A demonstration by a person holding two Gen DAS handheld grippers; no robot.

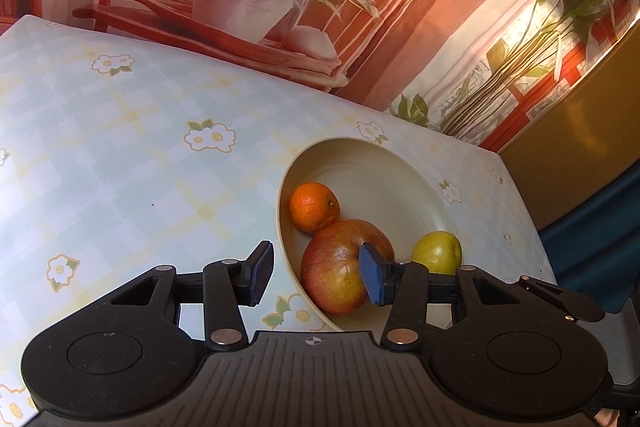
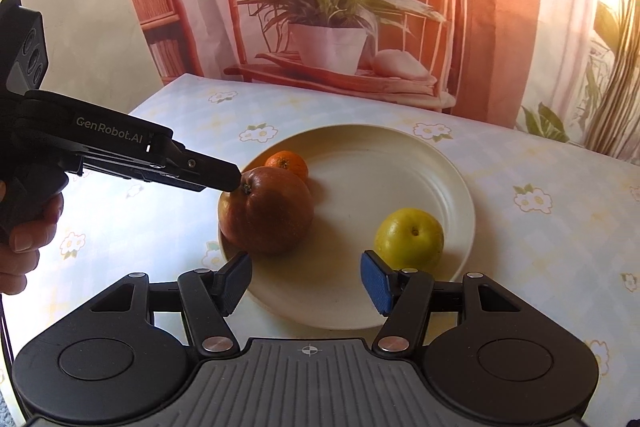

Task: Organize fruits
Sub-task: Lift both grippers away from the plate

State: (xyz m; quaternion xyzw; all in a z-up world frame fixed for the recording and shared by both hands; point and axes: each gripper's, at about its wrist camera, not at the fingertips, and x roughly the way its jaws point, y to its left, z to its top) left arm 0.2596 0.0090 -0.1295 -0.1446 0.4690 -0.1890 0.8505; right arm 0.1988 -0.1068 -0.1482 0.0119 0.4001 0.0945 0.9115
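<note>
A cream plate (image 2: 400,155) on the flowered tablecloth holds three fruits. A big red apple (image 2: 268,215) lies at its left, a small mandarin (image 2: 288,163) just behind it, and a yellow-green apple (image 2: 410,237) at the right. In the right wrist view my left gripper (image 2: 228,181) reaches in from the left, its tip at the red apple's stem. In the left wrist view my left gripper (image 1: 316,275) stands open over the plate (image 1: 400,163) rim. Its right finger is in front of the red apple (image 1: 336,267) and its left finger is clear of it. The mandarin (image 1: 314,207) and yellow-green apple (image 1: 436,251) lie beyond. My right gripper (image 2: 307,283) is open with nothing between its fingers, above the near rim.
A person's hand (image 2: 24,227) holds the left gripper's handle at the left edge. A printed backdrop with a chair and a potted plant (image 2: 332,27) hangs behind the table. The table's right edge (image 1: 532,219) drops off close to the plate, with a blue surface (image 1: 592,239) beyond.
</note>
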